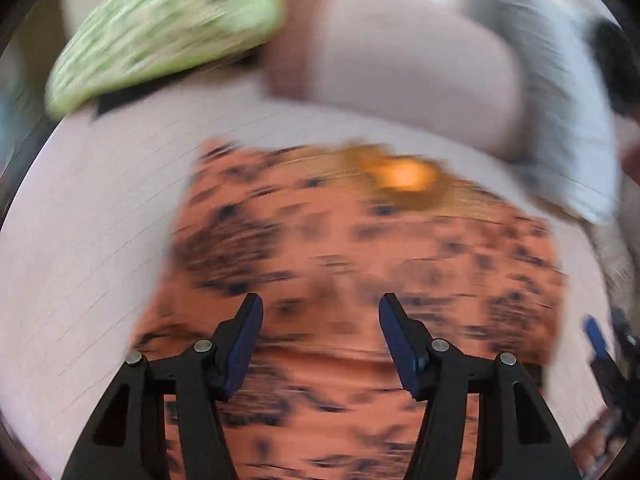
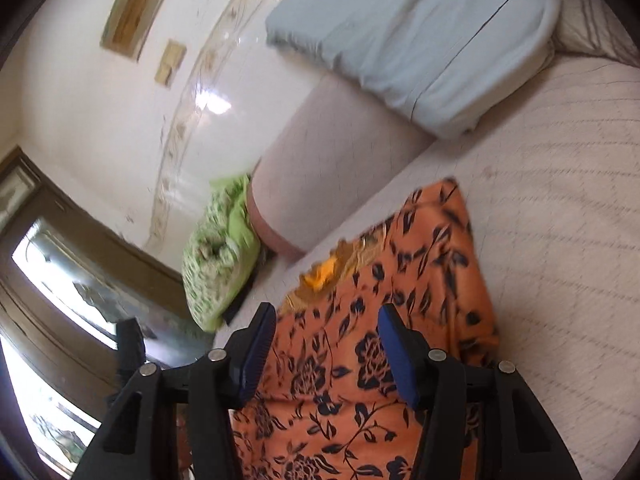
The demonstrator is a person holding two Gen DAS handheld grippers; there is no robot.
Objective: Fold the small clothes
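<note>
The left gripper (image 1: 320,308) stands with its two blue ribbed pads spread apart on black angular arms, nothing pinched between them, hanging over the orange garment (image 1: 360,280), which the left wrist view shows heavily smeared by blur. The right gripper (image 2: 326,320) is likewise spread, its pads clear of the cloth below them, and it is glimpsed at the right edge of the left wrist view too. The orange garment (image 2: 400,320) is a thin, smooth fabric printed with dark navy flowers, leaves and vines, lying mostly flat on the bed (image 2: 560,240) with a glossy golden-yellow patch (image 2: 324,272) at its far edge, crumpled and shiny. The bed's cover is pale pink-white, crossed by fine stitched or printed lines. Beyond the garment sit three soft, rounded pillows in a row: a green-and-white leafy patterned pillow (image 2: 216,256), a plump pale pink pillow (image 2: 328,160) beside it, and a light blue pillow (image 2: 420,28) with a dark seam line. Behind them rises a glossy cream wall (image 2: 100,120).
</note>
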